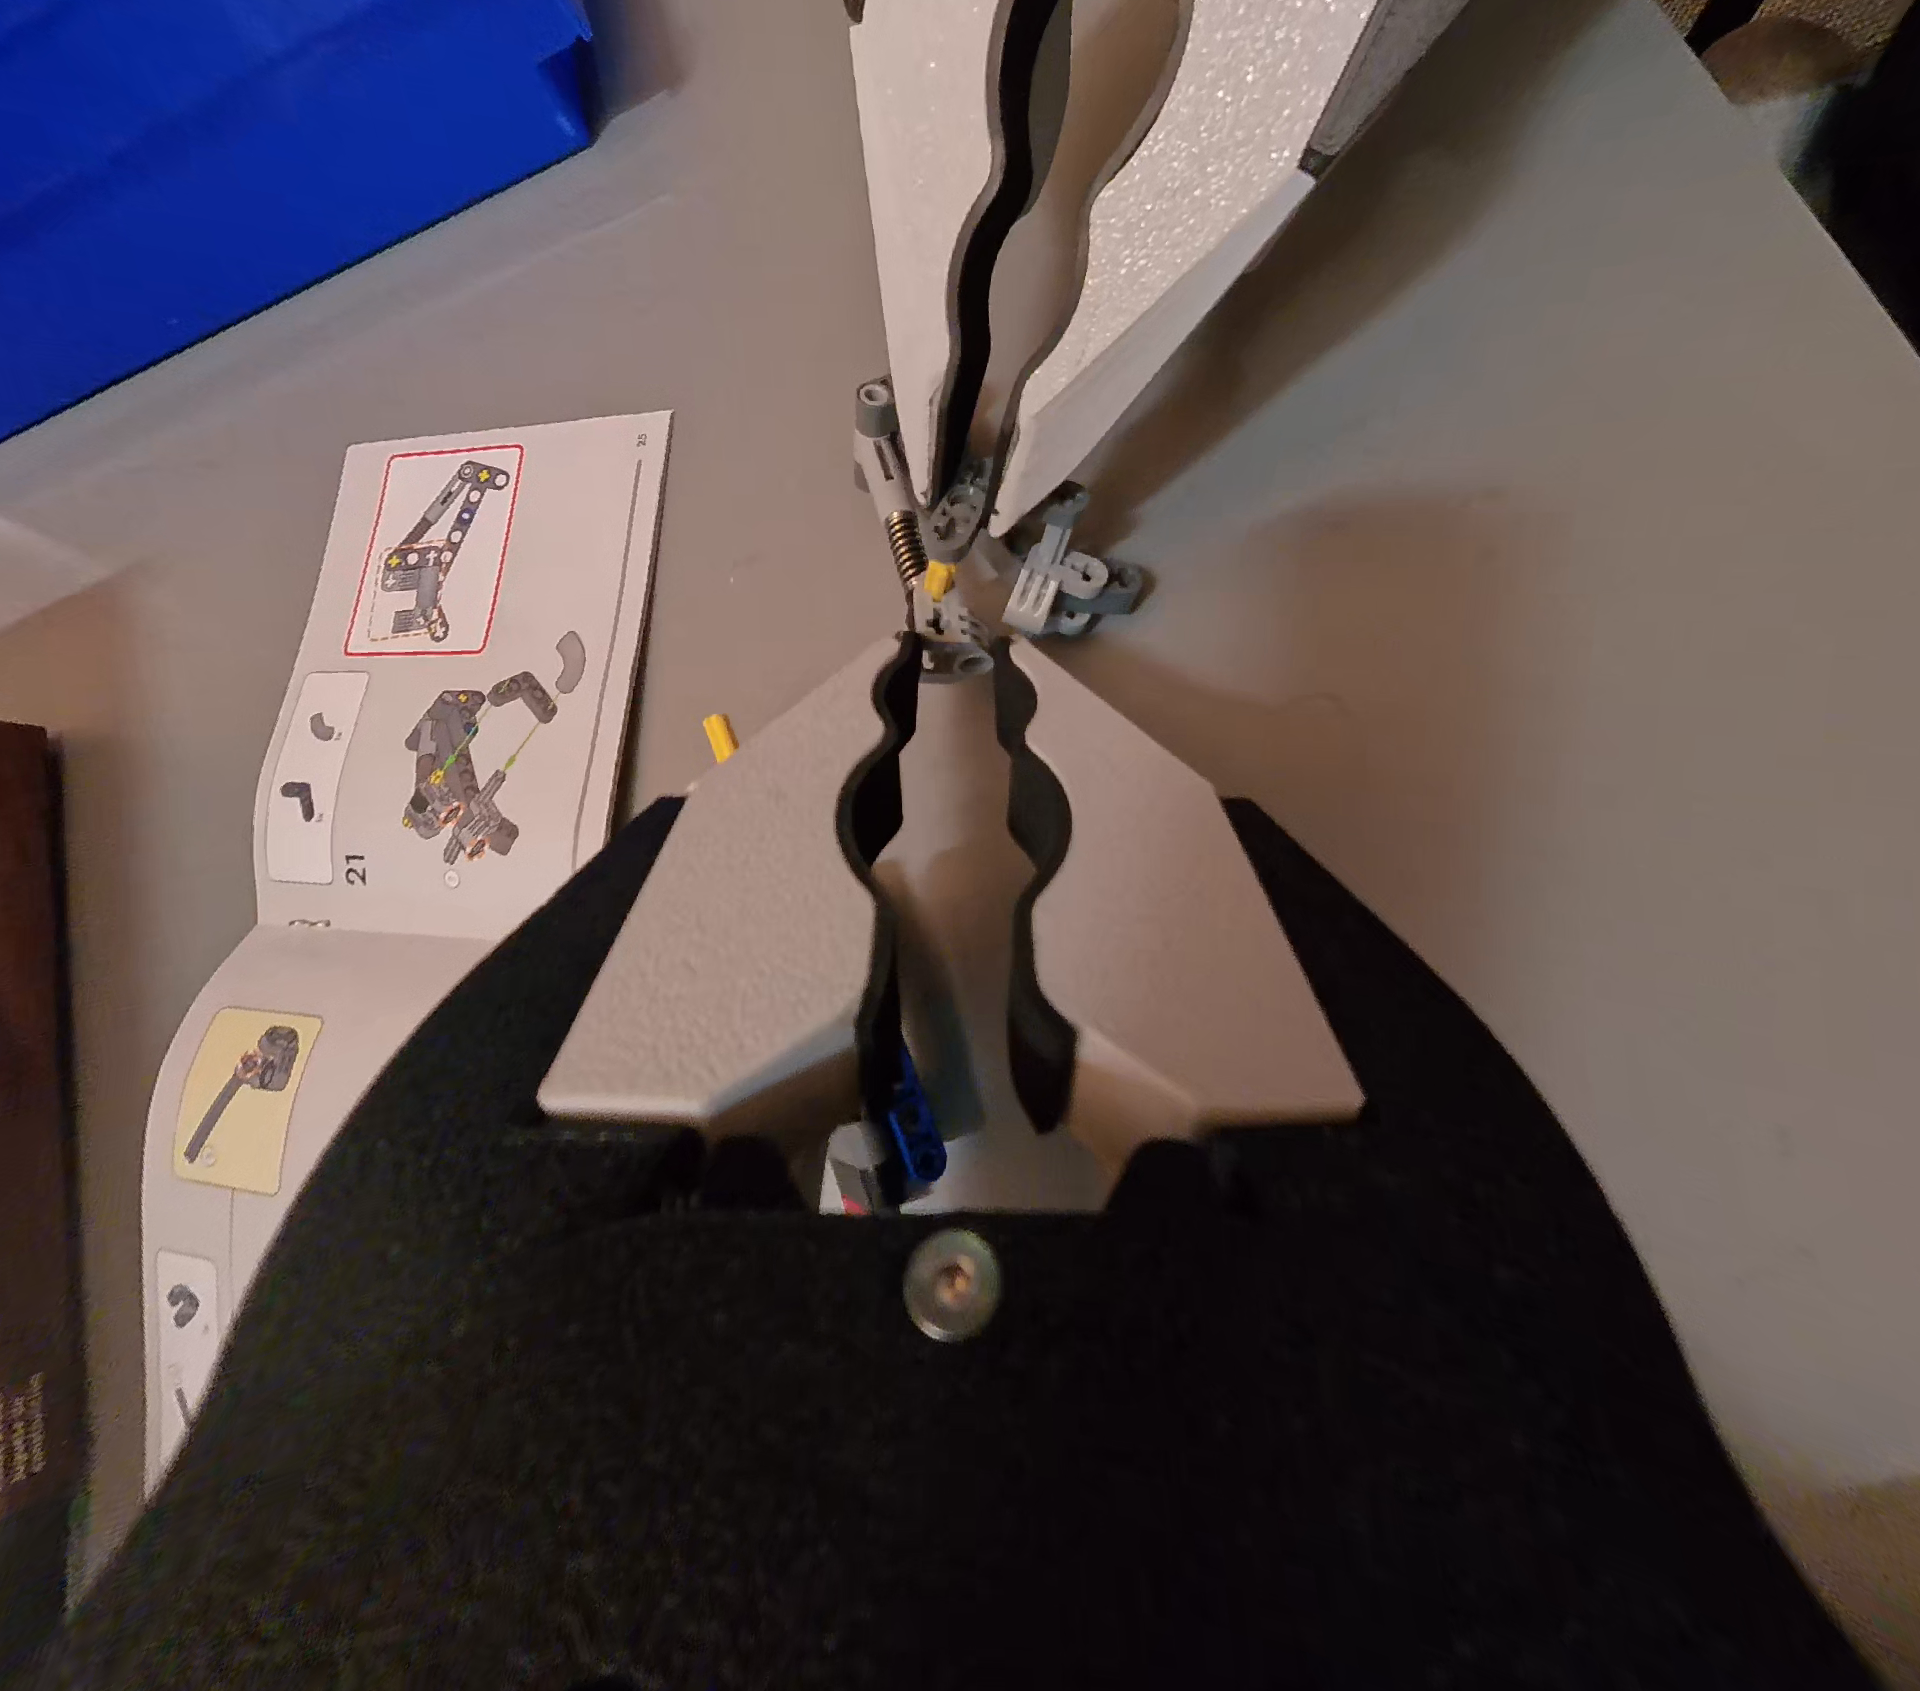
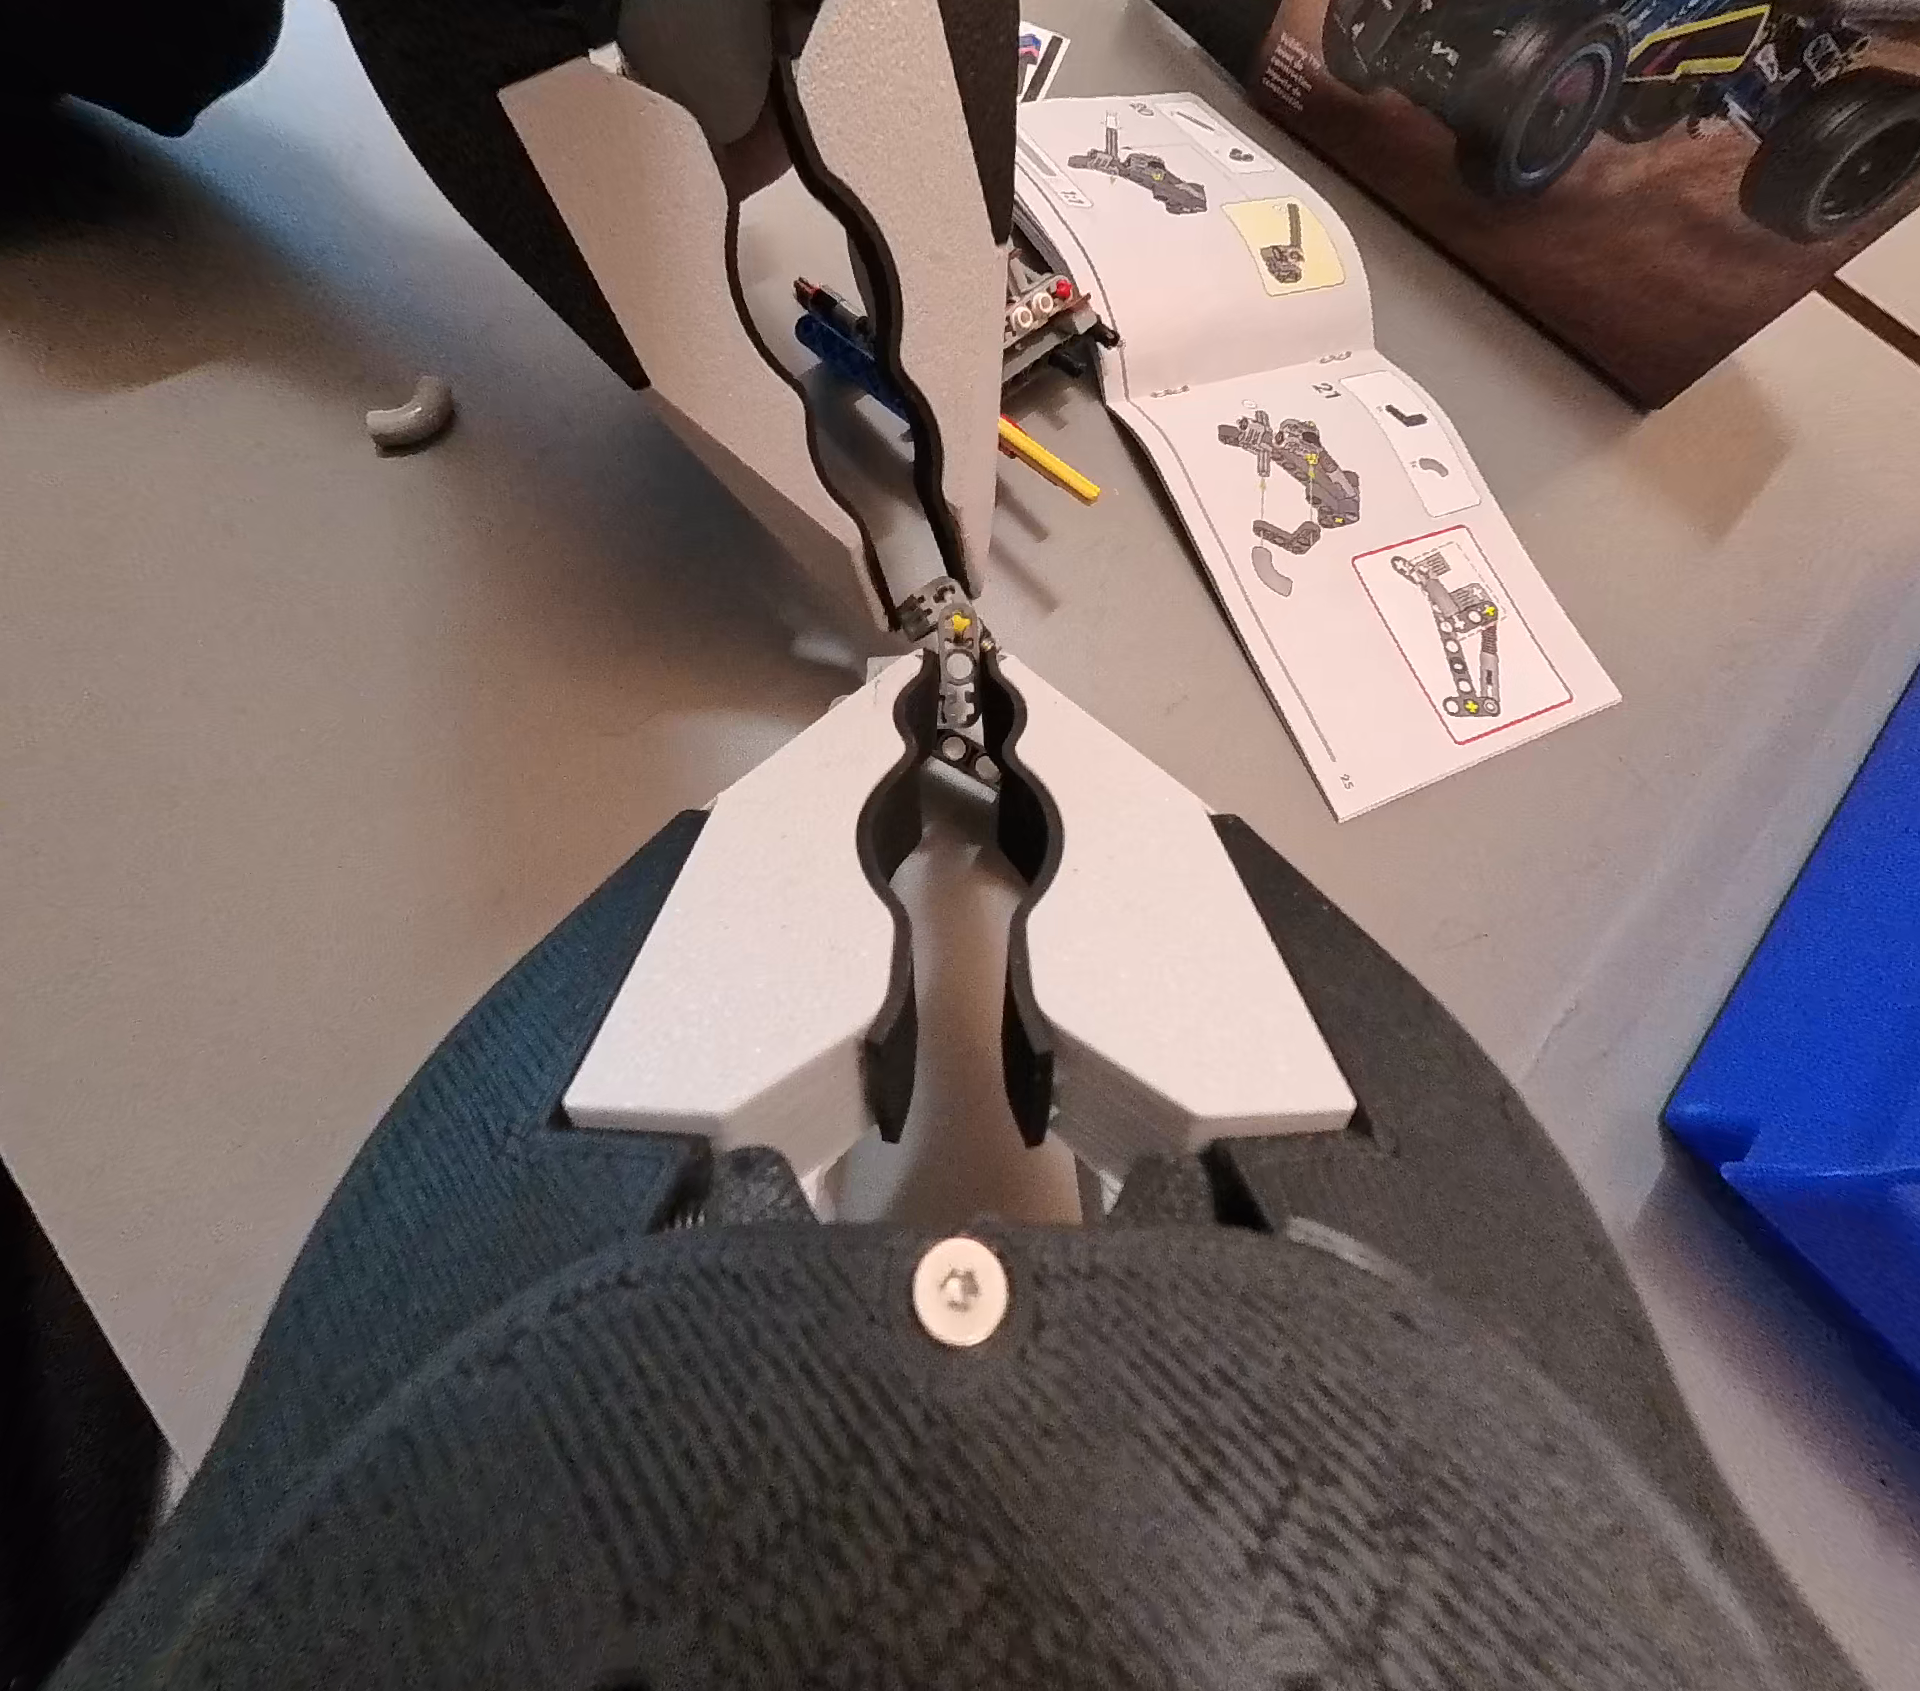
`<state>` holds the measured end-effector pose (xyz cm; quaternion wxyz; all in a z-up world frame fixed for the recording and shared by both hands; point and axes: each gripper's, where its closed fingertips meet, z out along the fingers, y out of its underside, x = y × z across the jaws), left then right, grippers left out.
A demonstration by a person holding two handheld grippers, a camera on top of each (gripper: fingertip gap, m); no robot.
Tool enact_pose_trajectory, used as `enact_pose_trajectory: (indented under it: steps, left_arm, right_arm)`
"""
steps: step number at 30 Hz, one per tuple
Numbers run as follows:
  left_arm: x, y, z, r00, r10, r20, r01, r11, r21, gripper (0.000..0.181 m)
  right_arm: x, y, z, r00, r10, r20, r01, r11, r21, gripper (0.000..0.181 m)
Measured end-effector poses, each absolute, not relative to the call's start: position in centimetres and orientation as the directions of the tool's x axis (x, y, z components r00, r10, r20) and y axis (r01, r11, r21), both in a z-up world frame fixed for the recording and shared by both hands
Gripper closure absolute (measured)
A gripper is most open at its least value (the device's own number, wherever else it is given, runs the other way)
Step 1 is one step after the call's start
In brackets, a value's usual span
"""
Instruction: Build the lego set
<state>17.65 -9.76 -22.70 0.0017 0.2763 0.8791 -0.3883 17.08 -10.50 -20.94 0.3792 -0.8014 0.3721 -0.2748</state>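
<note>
A small grey lego sub-assembly (image 1: 940, 592) with a yellow axle end, and a metal spring (image 1: 906, 545) on it, hangs just above the grey table, held between my two grippers. My left gripper (image 1: 954, 646) is shut on its dark grey connector end. My right gripper (image 1: 966, 498) comes in from the far side and is shut on the other end. In the right wrist view my right gripper (image 2: 958, 667) pinches a grey beam (image 2: 958, 691) with a yellow cross on it. The left gripper (image 2: 928, 602) meets it from above.
The open instruction booklet (image 1: 468, 675) (image 2: 1351, 498) lies beside the grippers. A yellow axle (image 2: 1049, 462), a partly built chassis (image 2: 831, 332), a curved grey piece (image 2: 410, 415) and loose light grey pieces (image 1: 1070, 592) lie on the table. The set's box (image 2: 1558, 31) and a blue bin (image 1: 260, 31) stand nearby. Left and right tips are no more than a few centimetres apart. It is some 12 cm from my left tips to the curved grey piece (image 2: 410, 415).
</note>
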Motion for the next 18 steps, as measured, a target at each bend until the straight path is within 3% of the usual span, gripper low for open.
enact_pose_trajectory:
  steps: [18]
  left_arm:
    - [17.69, -9.76, -22.68, -0.845, 0.487, -0.221, 0.491, 0.543, -0.681, 0.171]
  right_arm:
    - [17.14, -10.61, -20.98, 0.572, -0.804, 0.159, -0.386, -0.435, -0.813, 0.176]
